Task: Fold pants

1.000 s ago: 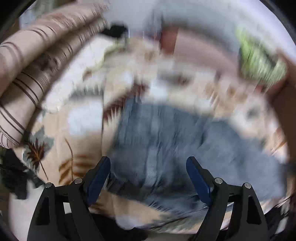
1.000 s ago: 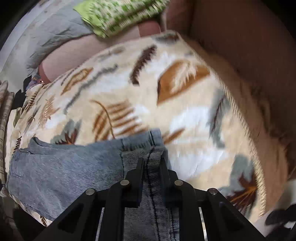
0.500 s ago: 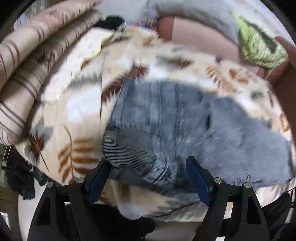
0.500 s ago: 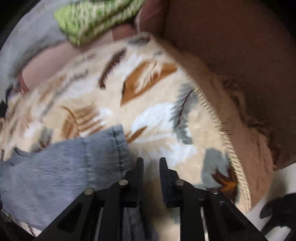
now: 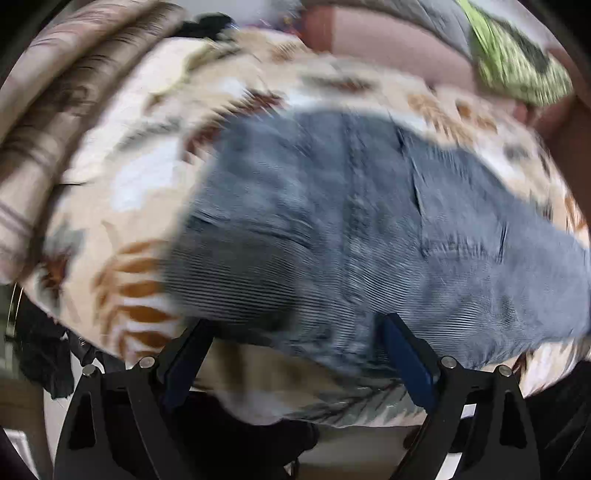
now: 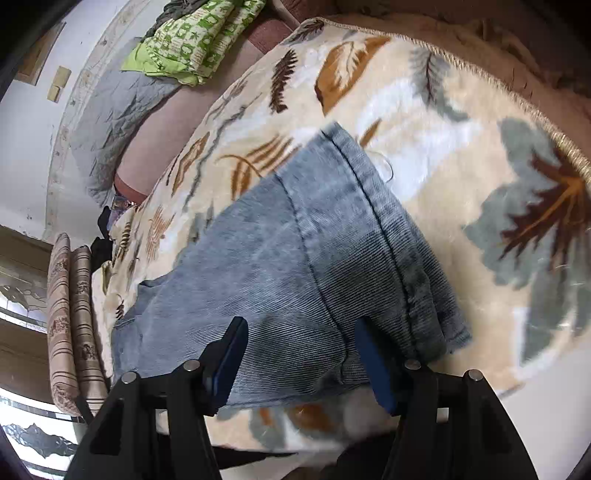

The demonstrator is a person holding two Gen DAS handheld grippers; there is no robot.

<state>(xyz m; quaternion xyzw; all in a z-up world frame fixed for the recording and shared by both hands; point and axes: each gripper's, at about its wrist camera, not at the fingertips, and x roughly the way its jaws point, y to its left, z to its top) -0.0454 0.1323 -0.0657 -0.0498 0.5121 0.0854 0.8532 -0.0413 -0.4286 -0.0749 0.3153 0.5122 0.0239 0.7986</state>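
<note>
Faded blue denim pants [image 5: 351,236] lie spread on a cream leaf-patterned blanket [image 5: 122,236]. In the left wrist view, which is blurred, my left gripper [image 5: 295,336] is open at the near edge of the pants' waist end, holding nothing. In the right wrist view the pants [image 6: 295,266] show a hemmed leg end lying flat on the blanket [image 6: 443,122]. My right gripper [image 6: 299,339] is open over the near edge of that leg end and holds nothing.
Striped brown cushions [image 6: 70,317] stand at the blanket's left end. A folded green patterned cloth [image 6: 195,37] and a grey quilt [image 6: 110,110] lie at the back by the wall. A brown couch surface [image 6: 480,26] borders the blanket on the right.
My right gripper was shut on the pant leg, then let it go and opened; the leg end now lies flat. My left gripper stayed open and moved closer over the waist end.
</note>
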